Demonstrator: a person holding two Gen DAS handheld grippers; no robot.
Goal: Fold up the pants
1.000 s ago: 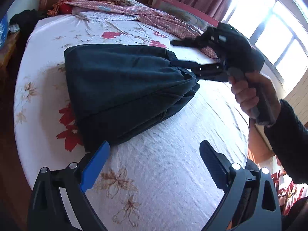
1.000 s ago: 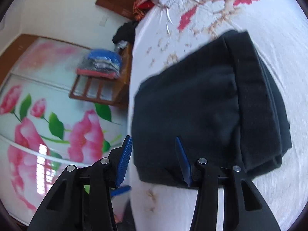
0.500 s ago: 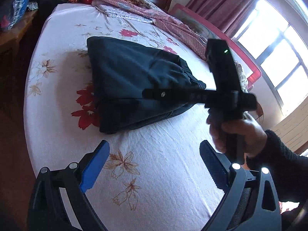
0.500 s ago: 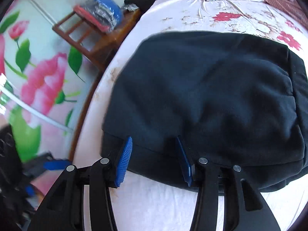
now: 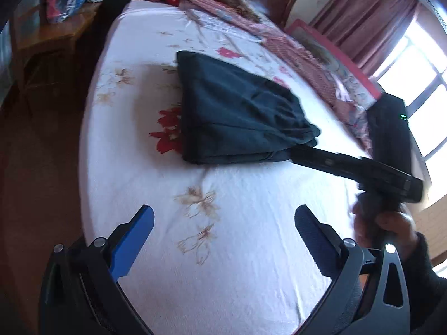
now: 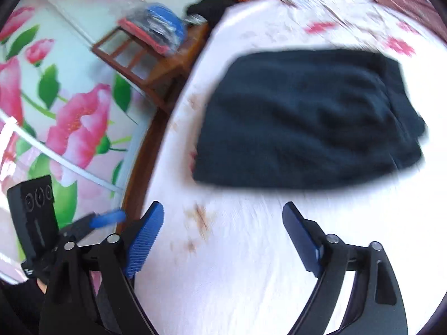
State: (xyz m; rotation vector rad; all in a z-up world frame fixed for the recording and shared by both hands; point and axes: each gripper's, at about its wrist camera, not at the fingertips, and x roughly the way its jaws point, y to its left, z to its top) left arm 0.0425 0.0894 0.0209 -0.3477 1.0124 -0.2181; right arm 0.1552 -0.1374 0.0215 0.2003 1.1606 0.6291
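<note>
Dark pants [image 5: 240,111] folded on bed [image 5: 223,251]; left claw [image 5: 223,243] opening, empty; right claw [image 6: 223,240] opening, empty; no readable writing.

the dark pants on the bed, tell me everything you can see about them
The pants are a dark navy to black soft fabric, folded into a compact, roughly rectangular stack of several layers. One end is a clean folded edge; the other end is bunched, with loose layers poking out. They lie flat on the white floral bedsheet, partly covering a red flower print. Nothing grips them: both grippers are clear of the cloth, and only the sheet touches them.
</note>
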